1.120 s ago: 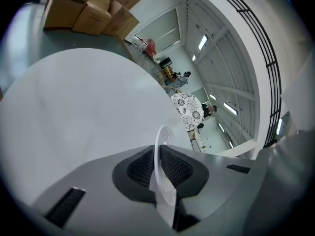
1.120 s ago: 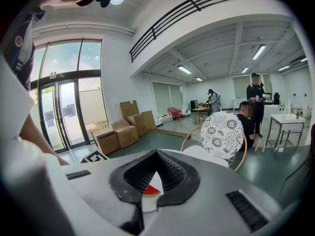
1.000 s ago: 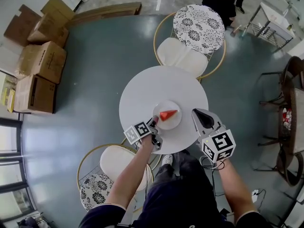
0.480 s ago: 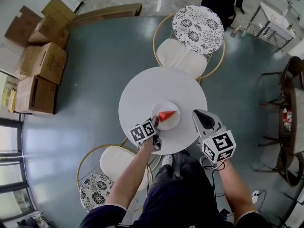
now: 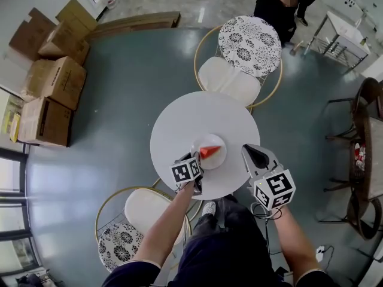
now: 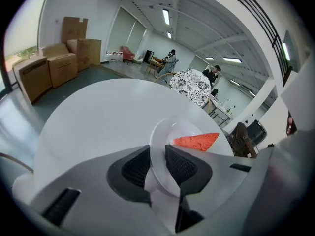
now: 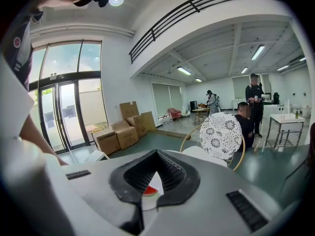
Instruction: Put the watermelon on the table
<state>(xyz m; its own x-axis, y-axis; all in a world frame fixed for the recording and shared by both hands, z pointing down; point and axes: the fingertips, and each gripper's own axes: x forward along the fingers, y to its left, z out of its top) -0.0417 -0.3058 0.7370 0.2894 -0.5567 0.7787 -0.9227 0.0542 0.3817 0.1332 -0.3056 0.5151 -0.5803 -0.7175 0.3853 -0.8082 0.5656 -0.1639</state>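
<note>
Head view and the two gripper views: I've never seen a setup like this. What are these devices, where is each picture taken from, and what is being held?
There is no robot here. A person holds a two-jaw gripper in each hand. The head view comes from a camera on the person's head, looking steeply down at a round white table. The other two pictures come from cameras riding on each gripper, looking along its jaws. The cubes with square markers are parts of the grippers.

Over the table is a white plate carrying a watermelon slice. The left gripper is clamped on the plate's near rim. I can't tell whether the plate rests on the table or is slightly lifted. The right gripper is shut on nothing and hangs near the table's edge.
</note>
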